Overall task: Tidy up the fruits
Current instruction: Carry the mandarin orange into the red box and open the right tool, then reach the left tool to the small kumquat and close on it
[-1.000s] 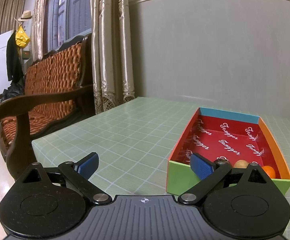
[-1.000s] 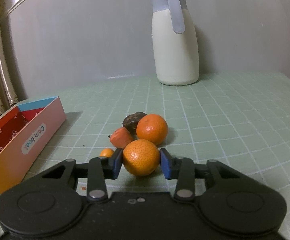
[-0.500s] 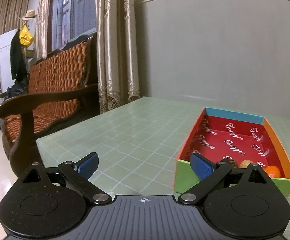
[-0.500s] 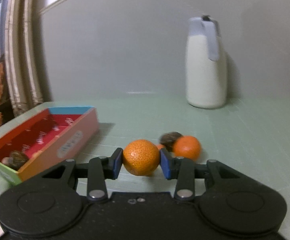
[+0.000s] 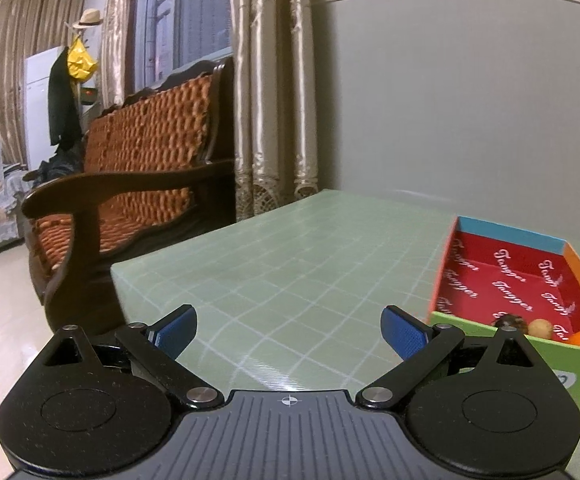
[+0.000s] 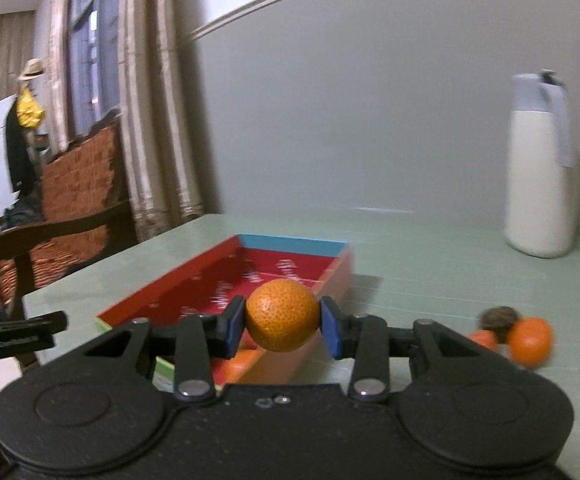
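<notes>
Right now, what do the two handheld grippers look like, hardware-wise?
Both match. The left gripper has a matte black body with ribbed top, two round black discs, angled black link arms on silver pivot pins, blue rectangular pads and a small white crosshair mark. The right gripper has the same black build and blue pads, with a speckled top. No cables or sleeves visible.

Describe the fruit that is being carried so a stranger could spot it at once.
Find the red-lined box on the green table. In front of it, the right tongs pinch a round orange. It alone is off the table; the other fruit lies loose.
</notes>
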Demonstrator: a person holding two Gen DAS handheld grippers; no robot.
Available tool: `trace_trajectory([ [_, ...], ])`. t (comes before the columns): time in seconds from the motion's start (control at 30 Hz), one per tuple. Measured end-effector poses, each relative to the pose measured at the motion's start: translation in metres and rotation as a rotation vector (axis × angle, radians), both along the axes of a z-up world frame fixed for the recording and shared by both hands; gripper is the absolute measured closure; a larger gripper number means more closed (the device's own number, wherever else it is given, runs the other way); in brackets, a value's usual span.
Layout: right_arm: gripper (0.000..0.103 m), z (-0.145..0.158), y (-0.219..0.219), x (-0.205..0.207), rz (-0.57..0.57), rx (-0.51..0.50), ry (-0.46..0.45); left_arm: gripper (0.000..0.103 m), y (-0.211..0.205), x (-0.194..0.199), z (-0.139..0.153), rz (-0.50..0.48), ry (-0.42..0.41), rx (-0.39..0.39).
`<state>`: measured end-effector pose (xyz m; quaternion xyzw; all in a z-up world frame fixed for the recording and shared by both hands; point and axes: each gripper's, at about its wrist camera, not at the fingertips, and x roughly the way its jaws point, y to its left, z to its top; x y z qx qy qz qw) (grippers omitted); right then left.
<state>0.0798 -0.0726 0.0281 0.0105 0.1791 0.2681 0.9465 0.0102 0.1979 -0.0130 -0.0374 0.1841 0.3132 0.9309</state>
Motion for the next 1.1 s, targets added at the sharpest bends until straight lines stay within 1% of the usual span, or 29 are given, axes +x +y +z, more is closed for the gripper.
trace_trajectory([
  [0.17, 0.065, -0.002, 0.035, -0.001, 0.082, -0.044, 0.004, 0.005, 0.011, -0.006, -0.001, 0.019, -0.009, -0.015],
  [0.27, 0.065, -0.007, 0.049, -0.002, 0.105, -0.063, 0.012, 0.005, 0.015, -0.009, -0.001, 0.023, -0.012, -0.023],
  [0.47, 0.064, -0.013, 0.054, -0.006, 0.103, -0.088, 0.015, 0.005, 0.014, -0.007, -0.002, 0.017, -0.006, -0.016],
  [0.67, 0.064, -0.016, 0.055, -0.004, 0.105, -0.083, 0.017, 0.005, 0.003, -0.003, -0.003, 0.003, 0.003, 0.01],
  [0.77, 0.063, -0.018, 0.059, -0.003, 0.109, -0.098, 0.015, 0.005, -0.002, -0.002, -0.004, -0.002, 0.01, 0.018],
  [0.8, 0.06, -0.019, 0.059, -0.002, 0.108, -0.098, 0.016, 0.005, -0.003, -0.001, -0.004, -0.002, 0.012, 0.019],
  [0.87, 0.046, -0.02, 0.058, -0.002, 0.107, -0.088, 0.025, 0.005, -0.003, 0.0, -0.004, -0.001, 0.011, 0.017],
  [0.9, 0.031, -0.019, 0.056, -0.002, 0.105, -0.079, 0.028, 0.005, -0.003, 0.0, -0.004, -0.002, 0.01, 0.014],
  [0.93, 0.026, -0.019, 0.055, -0.002, 0.098, -0.072, 0.025, 0.005, -0.003, 0.0, -0.004, -0.001, 0.009, 0.012],
  [1.0, 0.027, -0.017, 0.05, -0.004, 0.09, -0.059, 0.006, 0.005, -0.004, 0.001, -0.004, -0.002, 0.01, 0.009],
  [1.1, 0.026, -0.01, 0.042, -0.006, 0.079, -0.028, -0.01, 0.005, -0.007, 0.002, -0.003, -0.005, 0.011, 0.012],
])
